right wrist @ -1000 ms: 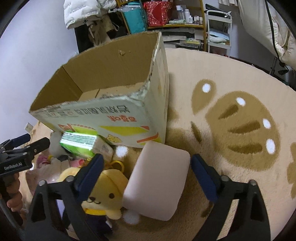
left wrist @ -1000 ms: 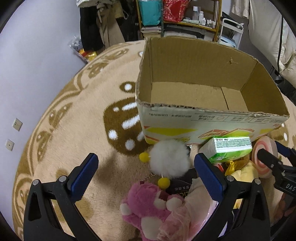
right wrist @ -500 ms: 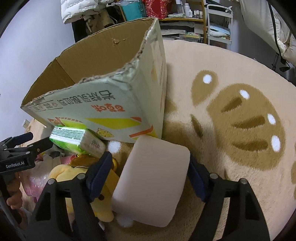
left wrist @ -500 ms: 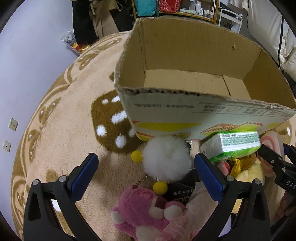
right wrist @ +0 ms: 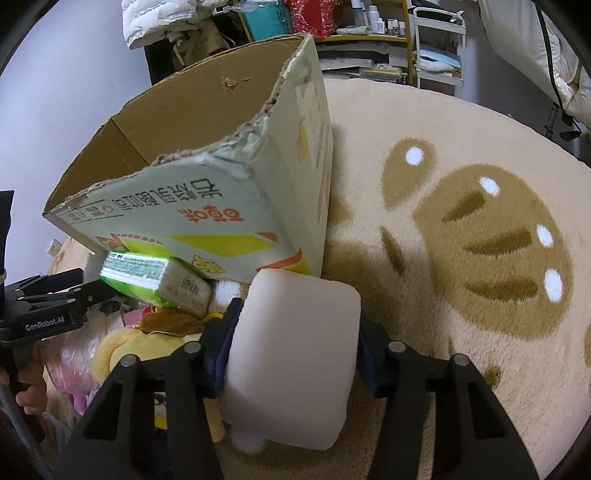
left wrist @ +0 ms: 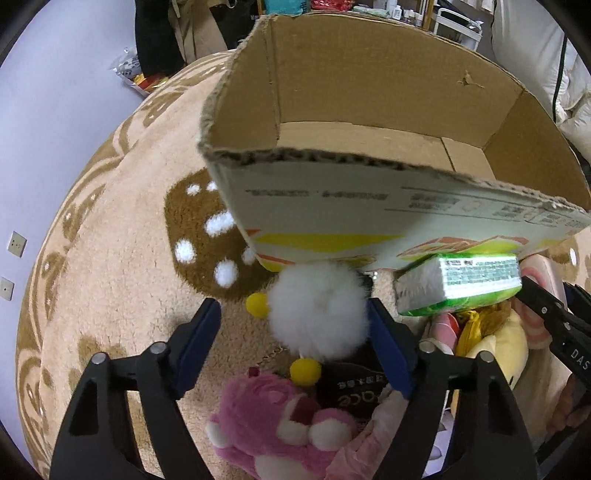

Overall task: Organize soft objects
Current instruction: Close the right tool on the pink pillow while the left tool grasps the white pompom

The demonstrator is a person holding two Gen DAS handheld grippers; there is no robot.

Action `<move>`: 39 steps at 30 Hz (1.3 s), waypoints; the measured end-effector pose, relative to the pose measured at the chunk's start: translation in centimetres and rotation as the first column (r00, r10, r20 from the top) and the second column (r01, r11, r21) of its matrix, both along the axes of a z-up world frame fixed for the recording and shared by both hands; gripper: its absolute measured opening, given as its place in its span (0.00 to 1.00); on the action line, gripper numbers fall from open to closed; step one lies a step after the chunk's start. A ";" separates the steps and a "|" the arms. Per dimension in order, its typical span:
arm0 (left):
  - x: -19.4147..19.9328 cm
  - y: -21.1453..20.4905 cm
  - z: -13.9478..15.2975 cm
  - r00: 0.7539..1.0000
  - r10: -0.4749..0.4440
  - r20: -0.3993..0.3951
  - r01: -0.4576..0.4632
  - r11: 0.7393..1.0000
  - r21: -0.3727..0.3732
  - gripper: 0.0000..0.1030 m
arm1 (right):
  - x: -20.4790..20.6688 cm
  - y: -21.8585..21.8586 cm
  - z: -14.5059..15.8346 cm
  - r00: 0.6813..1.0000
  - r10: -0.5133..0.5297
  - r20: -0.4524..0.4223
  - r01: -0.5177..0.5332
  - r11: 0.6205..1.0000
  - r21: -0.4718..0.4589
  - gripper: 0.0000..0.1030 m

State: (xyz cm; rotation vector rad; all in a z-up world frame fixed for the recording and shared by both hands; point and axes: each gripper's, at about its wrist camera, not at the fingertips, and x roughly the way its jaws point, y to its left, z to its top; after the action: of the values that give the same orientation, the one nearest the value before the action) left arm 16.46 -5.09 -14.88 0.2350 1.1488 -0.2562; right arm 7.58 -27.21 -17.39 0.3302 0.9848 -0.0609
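An open, empty cardboard box (left wrist: 369, 206) stands on the rug just ahead. My left gripper (left wrist: 295, 328) is open, its blue fingers on either side of a white fluffy pom-pom (left wrist: 319, 314) with yellow balls; the right finger touches it, the left stands apart. My right gripper (right wrist: 295, 332) is shut on a pale pink foam cushion (right wrist: 295, 354) beside the box corner (right wrist: 236, 221). A pink plush bear (left wrist: 280, 421), a yellow plush dog (right wrist: 147, 343) and a green tissue pack (left wrist: 461, 288) lie in a pile by the box.
A beige round rug (right wrist: 461, 240) with brown paw patterns covers the floor. Shelves (right wrist: 369, 33) and hanging clothes stand behind the box. A black packet (left wrist: 351, 387) lies in the pile. The other gripper shows at the right edge of the left wrist view (left wrist: 554, 325).
Both grippers moved forward and lower toward the pile. The right gripper's fingers closed onto the pink cushion. The left gripper's fingers narrowed around the white pom-pom.
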 end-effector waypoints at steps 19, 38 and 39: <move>-2.3 -2.3 -0.1 0.997 -0.078 -0.007 0.078 0.996 -0.035 0.30 | -0.8 0.8 0.6 0.999 0.031 0.008 -0.031 0.999 0.035 0.52; -2.7 0.4 0.9 1.000 0.005 0.003 -0.005 0.996 -0.084 0.19 | -2.3 1.7 4.2 0.990 0.065 0.124 -0.068 0.997 0.021 0.45; -2.7 0.6 1.0 1.000 0.004 0.008 -0.003 0.997 -0.083 0.19 | -2.4 1.8 4.3 0.990 0.070 0.125 -0.073 0.997 0.017 0.45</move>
State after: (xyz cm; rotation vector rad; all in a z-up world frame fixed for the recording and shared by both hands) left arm 13.71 -4.53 -13.92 0.1608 1.1280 -0.2990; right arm 5.22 -25.40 -13.08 0.3147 0.8739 0.0357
